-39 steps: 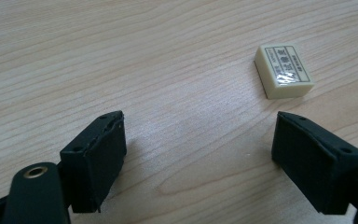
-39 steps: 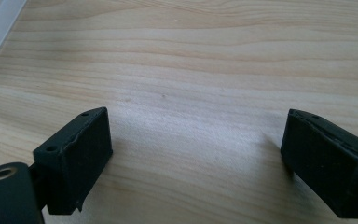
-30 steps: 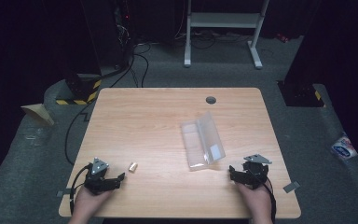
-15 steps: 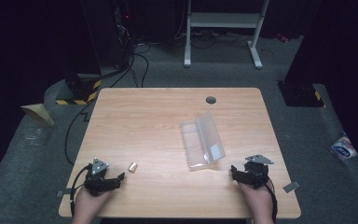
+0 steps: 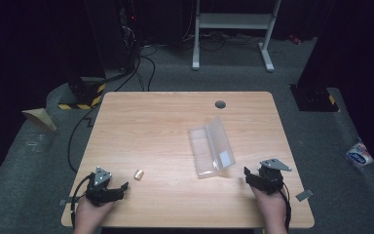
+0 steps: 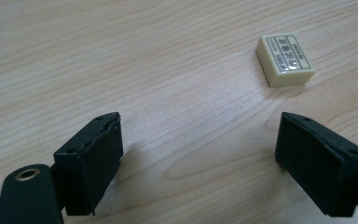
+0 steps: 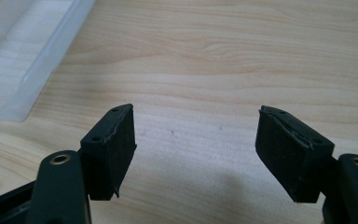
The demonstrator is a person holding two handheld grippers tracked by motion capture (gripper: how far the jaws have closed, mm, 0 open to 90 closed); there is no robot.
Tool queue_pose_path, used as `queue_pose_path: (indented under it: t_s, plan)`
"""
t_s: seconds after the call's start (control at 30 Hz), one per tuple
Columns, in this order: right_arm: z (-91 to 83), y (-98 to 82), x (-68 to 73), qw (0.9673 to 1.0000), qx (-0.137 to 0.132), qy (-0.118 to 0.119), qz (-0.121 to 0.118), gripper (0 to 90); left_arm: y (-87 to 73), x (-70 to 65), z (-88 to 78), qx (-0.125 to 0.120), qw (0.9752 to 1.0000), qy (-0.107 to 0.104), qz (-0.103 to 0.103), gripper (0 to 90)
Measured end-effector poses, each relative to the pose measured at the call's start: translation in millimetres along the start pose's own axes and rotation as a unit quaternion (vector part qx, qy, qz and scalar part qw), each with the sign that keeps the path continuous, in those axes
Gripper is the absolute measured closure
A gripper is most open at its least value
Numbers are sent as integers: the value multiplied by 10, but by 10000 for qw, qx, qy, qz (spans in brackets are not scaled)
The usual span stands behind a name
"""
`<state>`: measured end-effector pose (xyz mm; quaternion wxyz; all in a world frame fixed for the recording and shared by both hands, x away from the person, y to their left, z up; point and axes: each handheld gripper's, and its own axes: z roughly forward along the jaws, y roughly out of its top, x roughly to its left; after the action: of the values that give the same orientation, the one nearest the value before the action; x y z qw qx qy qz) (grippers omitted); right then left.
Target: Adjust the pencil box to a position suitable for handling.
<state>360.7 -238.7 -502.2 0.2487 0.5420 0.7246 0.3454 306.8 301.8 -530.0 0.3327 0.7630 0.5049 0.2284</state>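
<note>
Cream rectangular eraser point(image 6: 285, 59) lies untouched on wooden bench point(image 5: 175, 126), near clear plastic case point(image 5: 212, 146); left claw point(image 6: 200, 156) apart, right claw point(image 7: 196, 149) just narrowing, empty. Pickup pending.

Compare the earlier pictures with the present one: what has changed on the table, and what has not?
The right tool has just been closing its jaws partly, with nothing between them; they are still apart over bare wood. Nothing was taken hold of or let go. The left tool stays open near the small eraser, and the clear plastic case lies open on the table as before.
</note>
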Motion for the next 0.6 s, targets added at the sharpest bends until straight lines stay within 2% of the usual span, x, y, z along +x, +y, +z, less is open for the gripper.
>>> queue_pose_path:
  t_s: [0.23,0.33,0.4,0.6]
  plan:
    - [-66,138,27,9998,-168,31,-80,321,-2,6,7,27,10000,-80,4,125]
    - [-94,237,99,9993,-259,33,-256,326,3,10,9,22,10000,-60,7,131]
    - [-100,263,121,9992,-293,43,-280,327,4,10,9,35,10000,-67,6,133]
    - [-124,376,276,9977,-511,269,-365,335,4,8,10,27,10000,-62,-18,136]
